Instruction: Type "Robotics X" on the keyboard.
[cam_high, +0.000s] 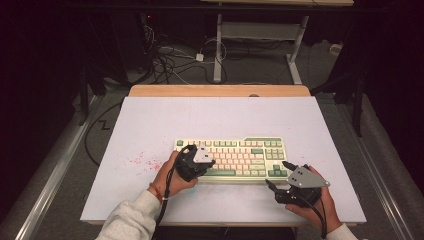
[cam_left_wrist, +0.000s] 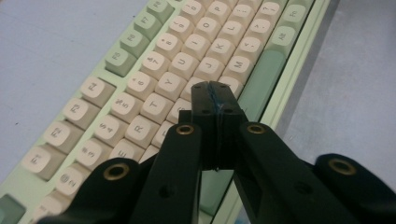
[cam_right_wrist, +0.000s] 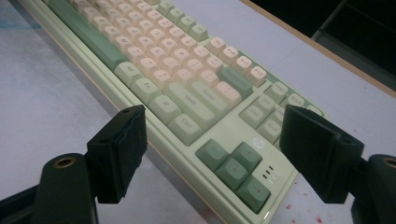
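— Green-and-cream keyboard (cam_high: 231, 159) sits in the lower middle of the high view, square on the white table (cam_high: 150, 125), its long edge facing the person. What is the left gripper (cam_high: 209, 163) doing over it?

— Its fingers (cam_left_wrist: 205, 100) are pressed flat together with nothing between them, so they make one blunt tip. In the left gripper view that tip hangs just above the lower letter rows, near the middle of the frame, close to the green space bar (cam_left_wrist: 259, 81). I read this as lining up to press a key.

— How would you do that well?

— Keep the fingers together so the tip stays narrow, and bring it straight down onto the centre of one keycap. The caps stand close, so a slanted approach could catch a neighbour or slip into the gap between rows. Press lightly; the keyboard could slide on the smooth table.

— And the right gripper (cam_high: 277, 176)?

— It rests low at the lower right of the high view, just beside the keyboard's near right corner. Its fingers (cam_right_wrist: 123, 149) stand wide apart and hold nothing; in the right gripper view the arrow keys (cam_right_wrist: 236, 168) lie between them. I would leave it there, ready to steady the corner if the board shifts.

— Anything else to watch?

— Red specks (cam_high: 142, 161) mark the table at the lower left of the keyboard; they look harmless.
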